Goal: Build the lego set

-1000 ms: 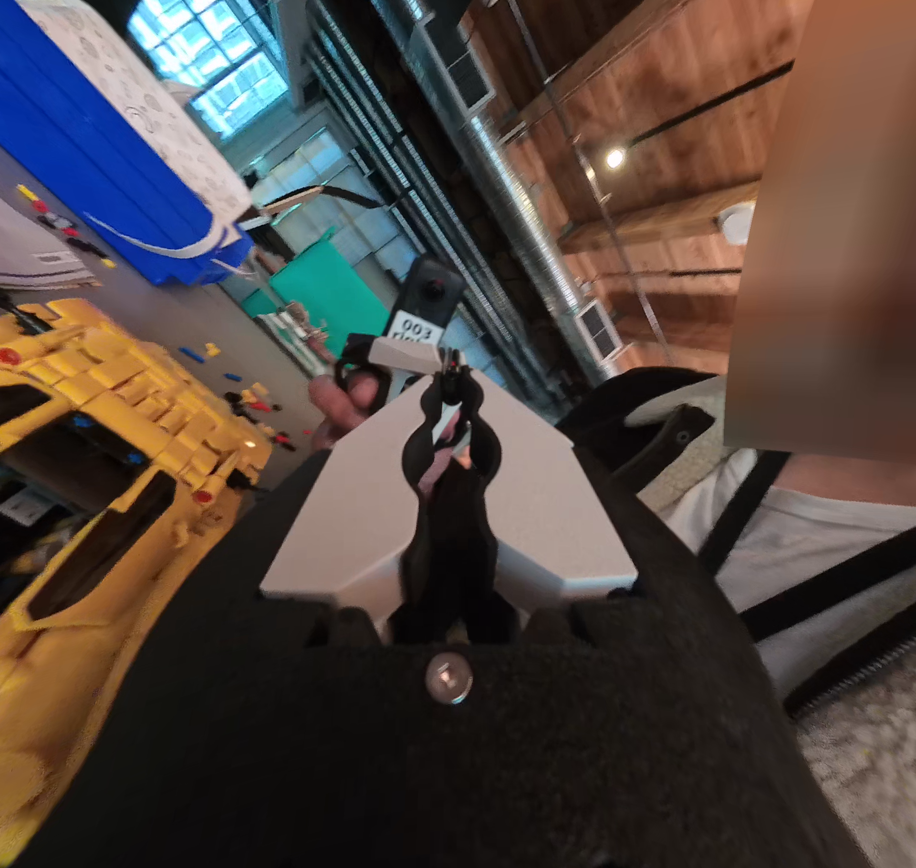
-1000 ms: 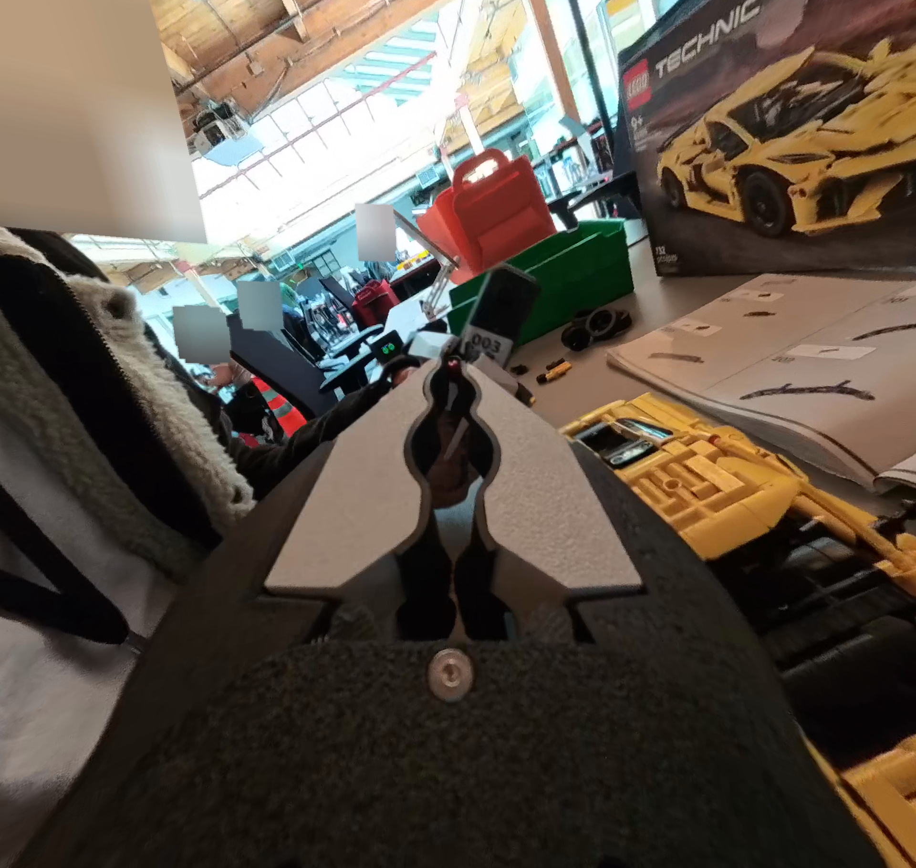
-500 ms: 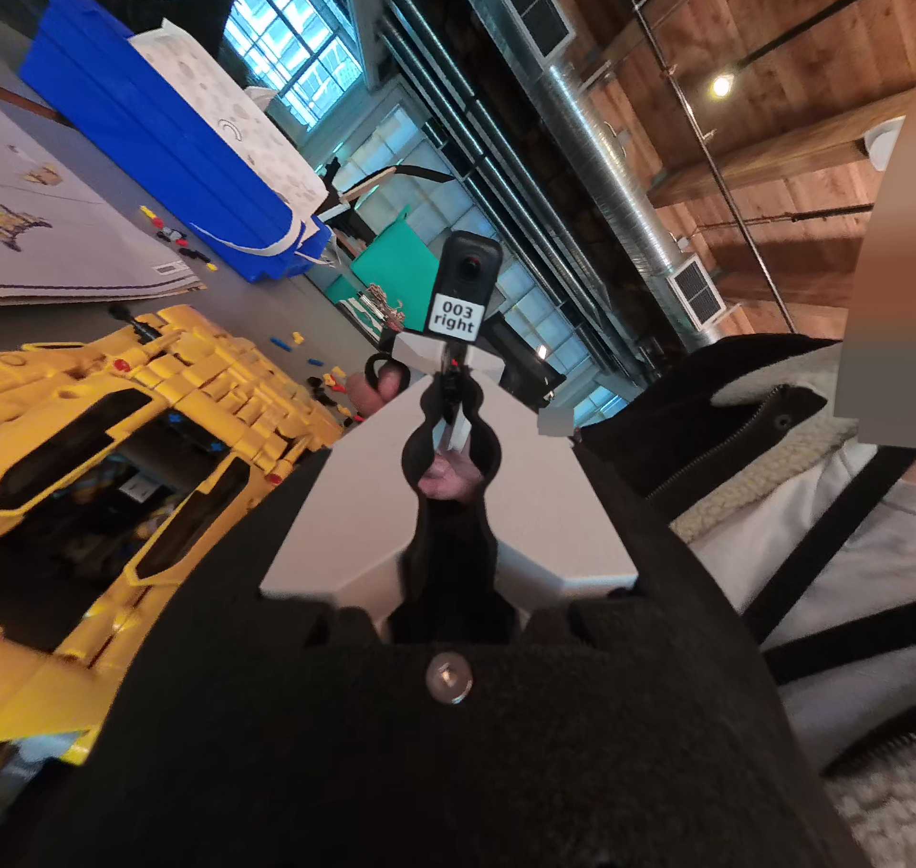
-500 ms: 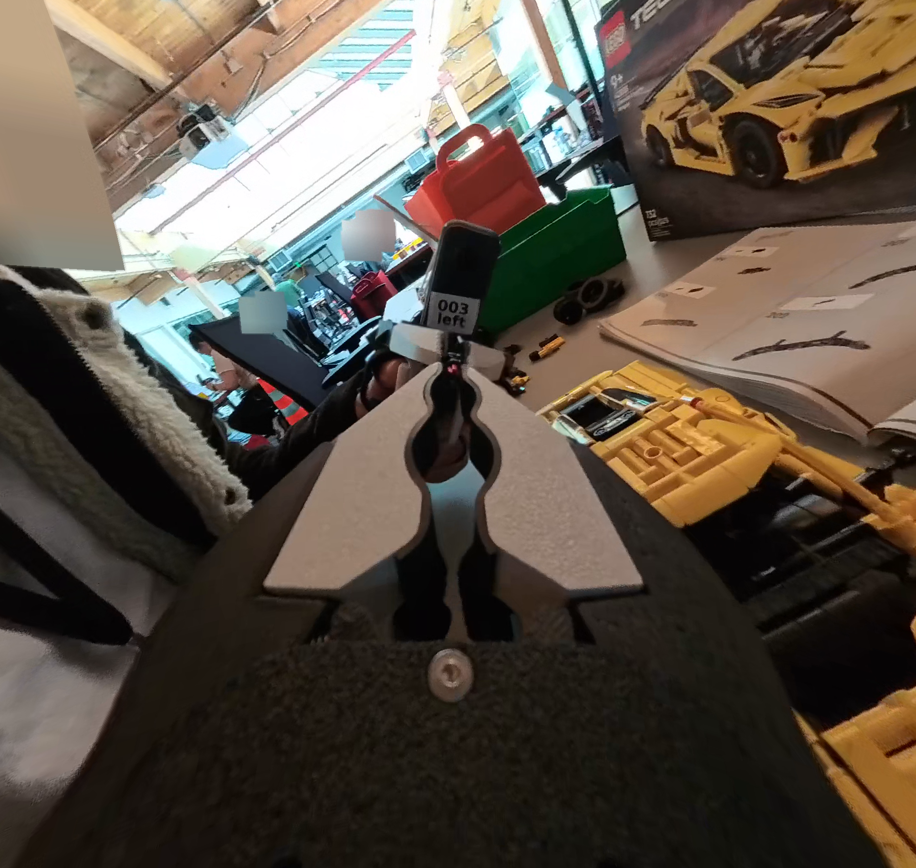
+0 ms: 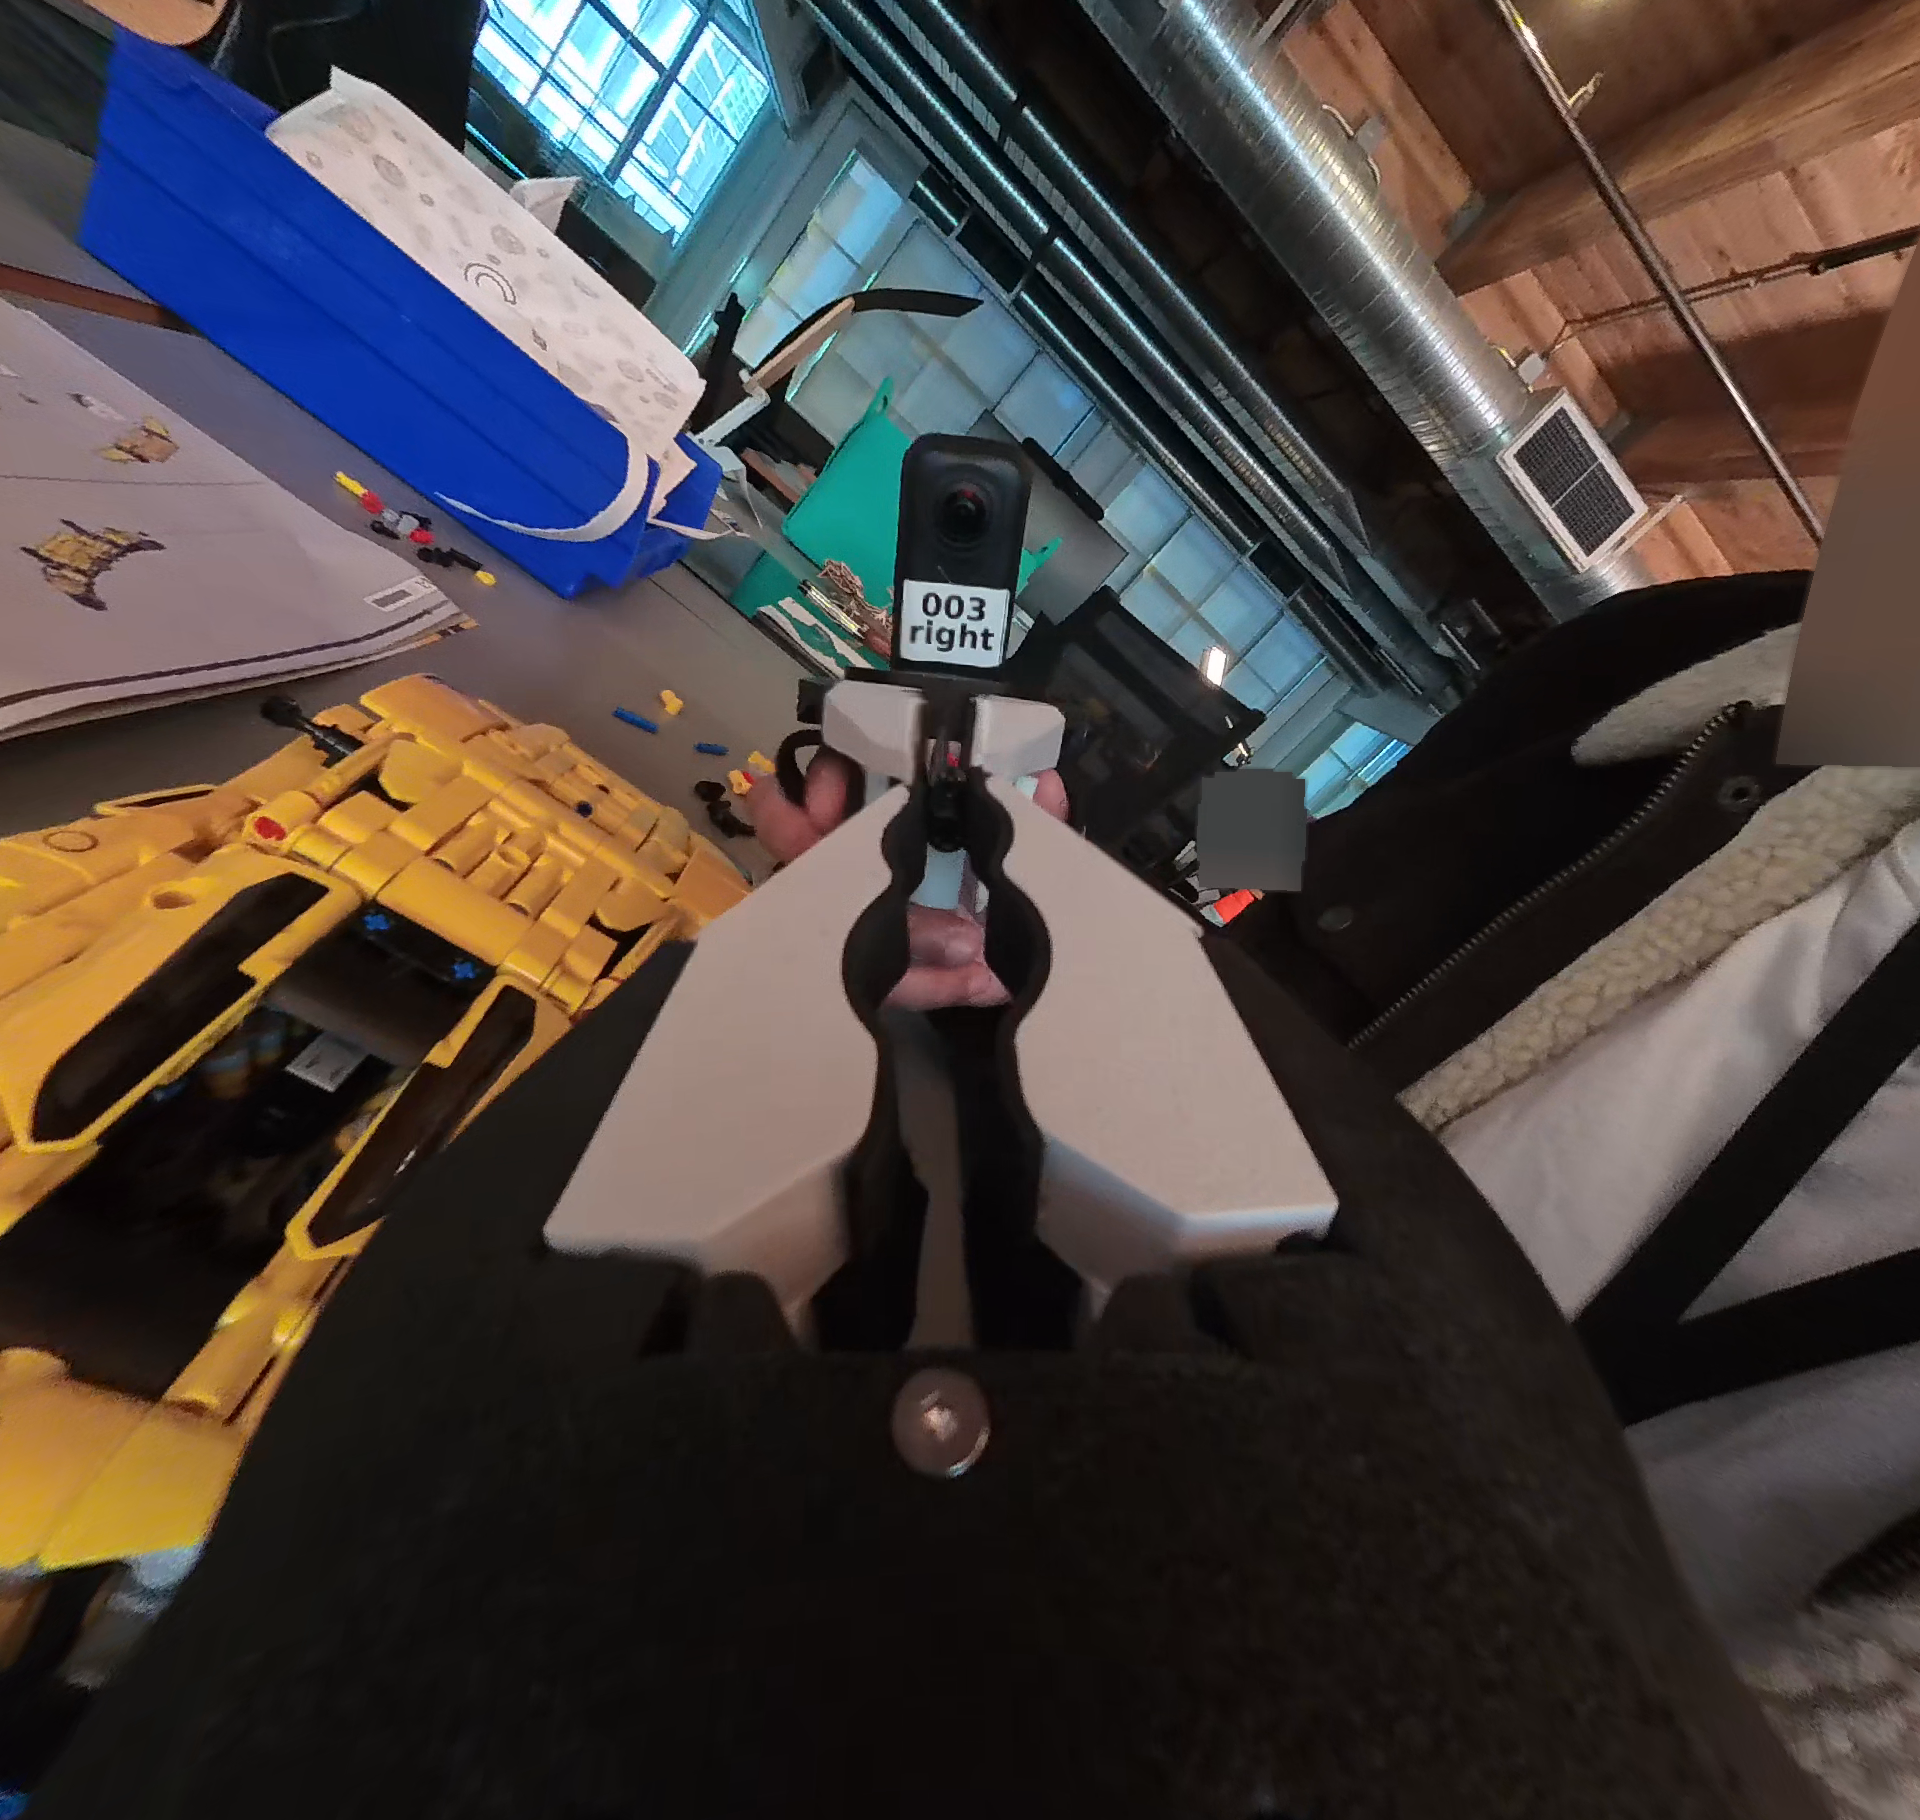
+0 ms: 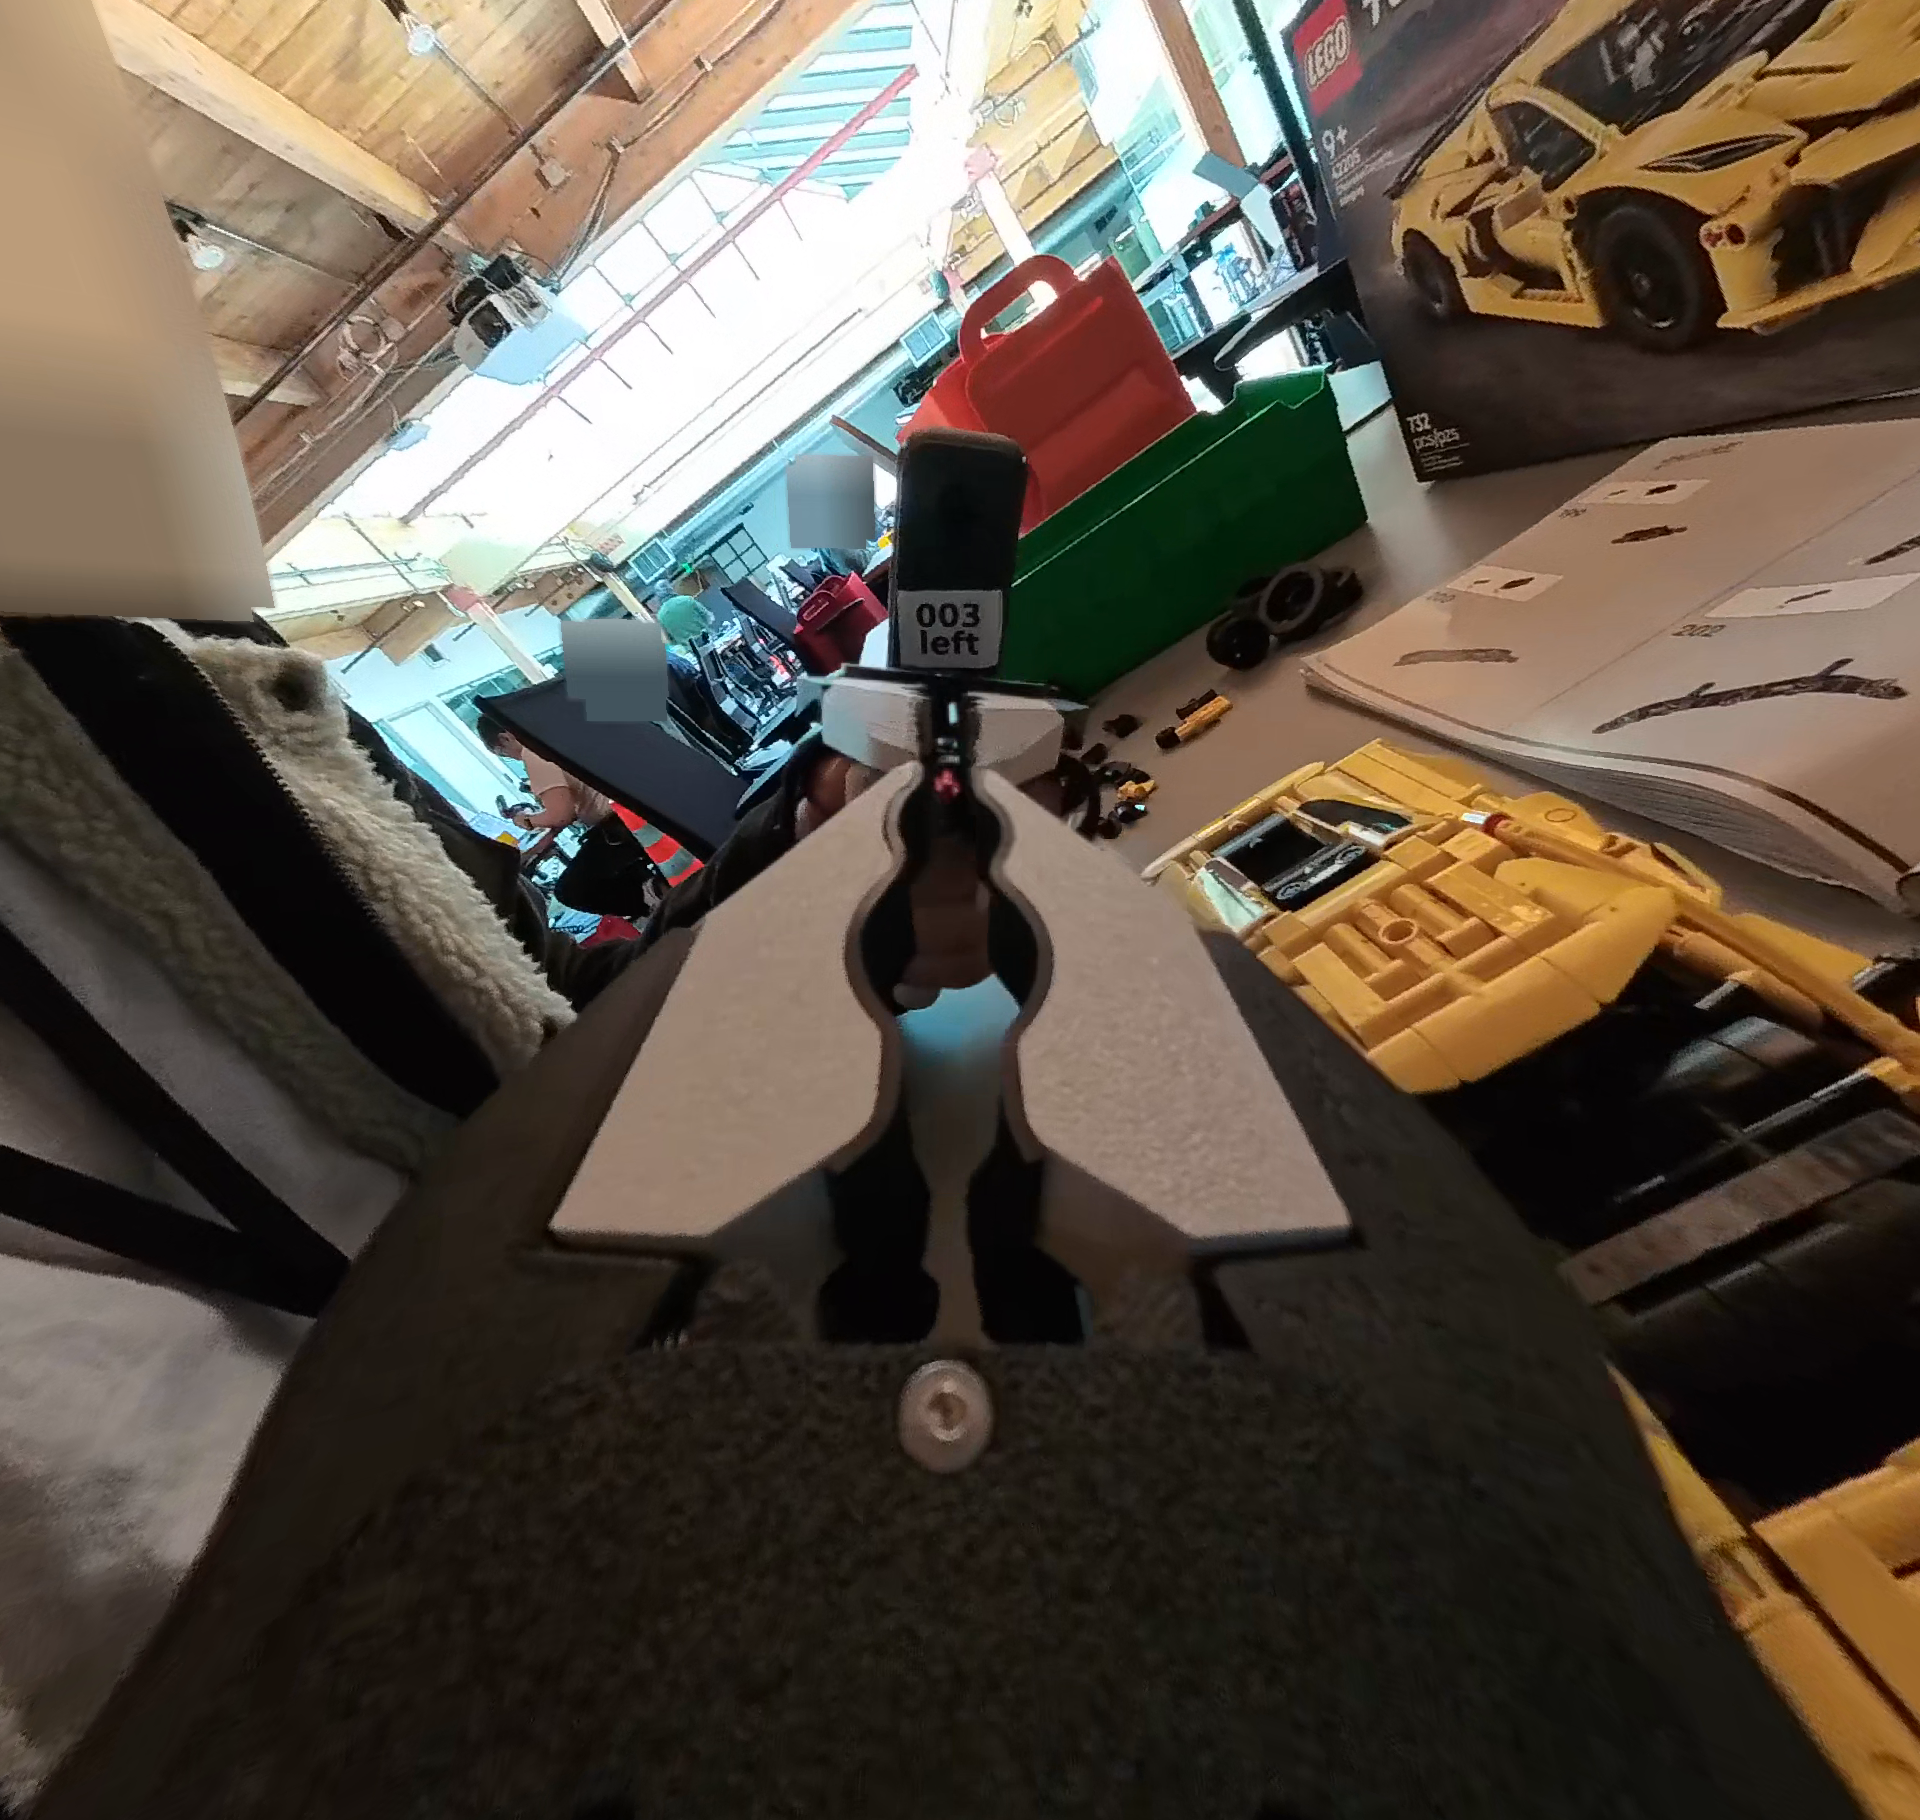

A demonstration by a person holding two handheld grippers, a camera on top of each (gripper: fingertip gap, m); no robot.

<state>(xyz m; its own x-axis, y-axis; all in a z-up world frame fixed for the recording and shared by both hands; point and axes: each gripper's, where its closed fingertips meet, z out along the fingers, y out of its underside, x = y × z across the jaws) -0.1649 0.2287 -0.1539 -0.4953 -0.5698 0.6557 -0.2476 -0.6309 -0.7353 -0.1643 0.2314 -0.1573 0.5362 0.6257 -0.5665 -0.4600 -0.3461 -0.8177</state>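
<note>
Above the yellow lego car (image 5: 312, 939) on the table, the left gripper (image 5: 945, 794) and right gripper (image 6: 948, 768) meet tip to tip, both closed on one small red-tipped piece (image 6: 948, 783).

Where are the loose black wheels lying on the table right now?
In the right wrist view, the black wheels lie on the grey table right of centre, just in front of the green bin and left of the open instruction booklet.

Part-built yellow car (image 5: 312, 939) lies on table, left of left gripper (image 5: 948, 814) and right of right gripper (image 6: 948, 783), with a tiny red piece (image 6: 948, 783) pinched between both tips.
</note>
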